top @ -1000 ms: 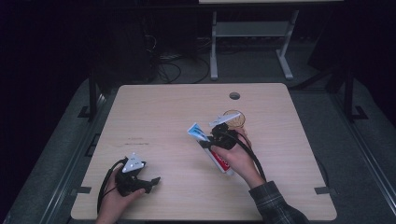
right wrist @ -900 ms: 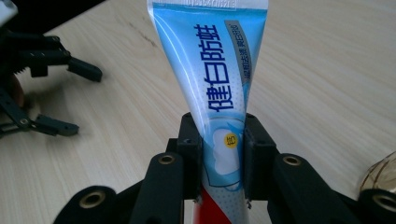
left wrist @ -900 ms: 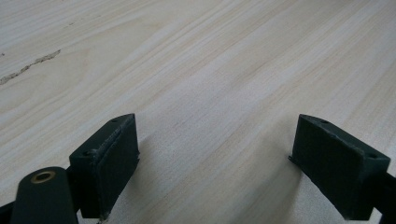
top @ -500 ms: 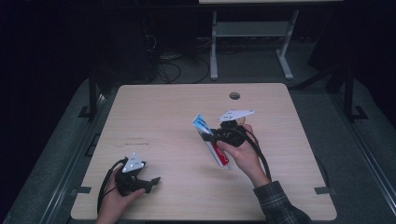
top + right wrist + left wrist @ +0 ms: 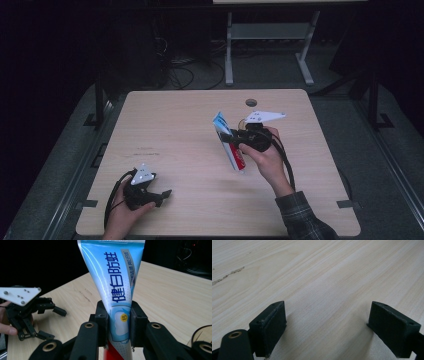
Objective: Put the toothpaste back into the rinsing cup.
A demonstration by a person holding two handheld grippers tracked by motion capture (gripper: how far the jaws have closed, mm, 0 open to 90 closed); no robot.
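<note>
I am working at a pale wooden table (image 5: 175, 120) whose top is taking up the middle of the high view, with a small round cable hole (image 5: 251, 102) sitting near its far edge. My right gripper (image 5: 227, 136) is hanging over the right half of the table, a little toward the far side, and its jaws are clamped on a toothpaste tube (image 5: 229, 143). The tube is standing tilted, its flat crimped end pointing up and toward the far left, its red lower end reaching down close to the tabletop near my right hand (image 5: 265, 157). In the right gripper view the two black pads are pressing on the blue-and-white tube (image 5: 117, 287) from both sides at its middle. My left gripper (image 5: 162, 194) is resting low at the near left corner of the table, well apart from the tube. In the left gripper view its jaws are standing wide apart over bare wood (image 5: 324, 277), nothing between them.
</note>
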